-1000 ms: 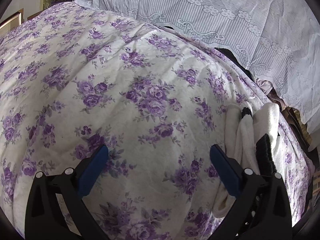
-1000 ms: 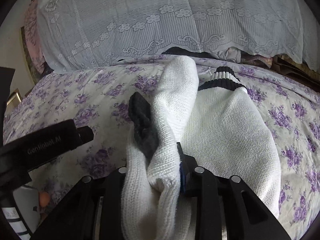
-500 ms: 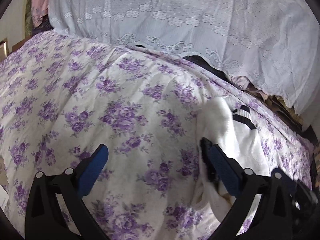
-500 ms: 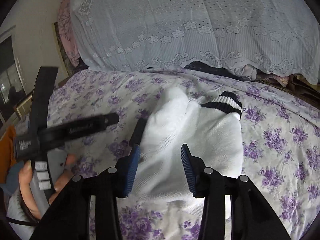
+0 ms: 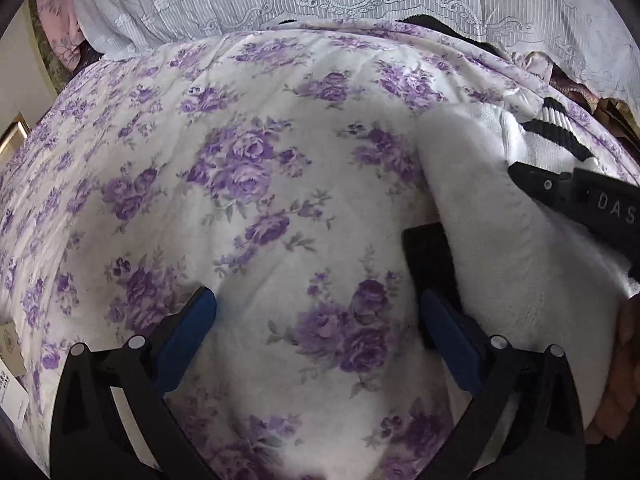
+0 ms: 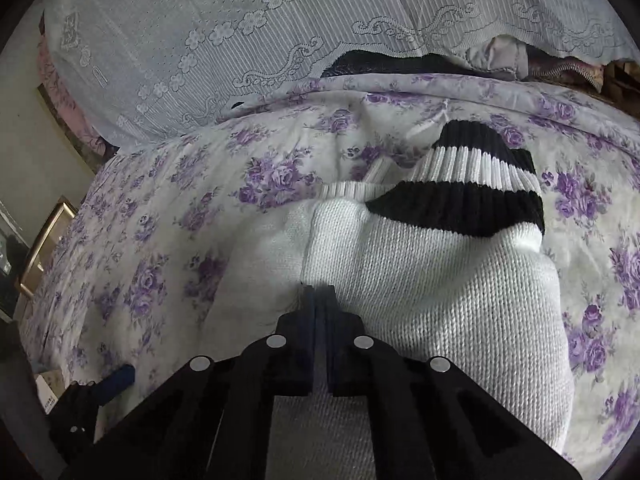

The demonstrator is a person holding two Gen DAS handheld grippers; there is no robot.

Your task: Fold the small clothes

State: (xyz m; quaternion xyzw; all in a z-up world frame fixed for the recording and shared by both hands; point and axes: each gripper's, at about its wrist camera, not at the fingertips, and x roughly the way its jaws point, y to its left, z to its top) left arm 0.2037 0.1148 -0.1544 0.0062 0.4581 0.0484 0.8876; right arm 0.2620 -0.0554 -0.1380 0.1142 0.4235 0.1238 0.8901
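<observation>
A small white knit garment [image 6: 440, 280] with a black-and-white striped cuff [image 6: 472, 184] lies folded on the purple-flowered bedspread [image 6: 160, 240]. My right gripper [image 6: 318, 292] is shut, its tips together and resting on the knit; I see no fabric between them. It also shows as a black bar, the right gripper [image 5: 576, 196], lying over the garment [image 5: 500, 240]. My left gripper [image 5: 320, 312] is open above bare bedspread [image 5: 240, 184]. Its right finger [image 5: 448, 328] sits beside a black part of the garment [image 5: 428, 248]. Its blue pad [image 6: 116, 382] peeks in at lower left.
A white lace cover [image 6: 240, 40] hangs across the back, with dark and pinkish clothes [image 6: 380, 64] bunched under its hem. A framed picture [image 6: 44, 248] leans at the far left. Paper tags [image 5: 8, 392] lie at the bed's left edge. A hand [image 5: 624, 360] shows at right.
My right gripper let go of the white knit, then closed with nothing in it and now rests on the flattened garment. My left gripper shifted toward the garment's left edge.
</observation>
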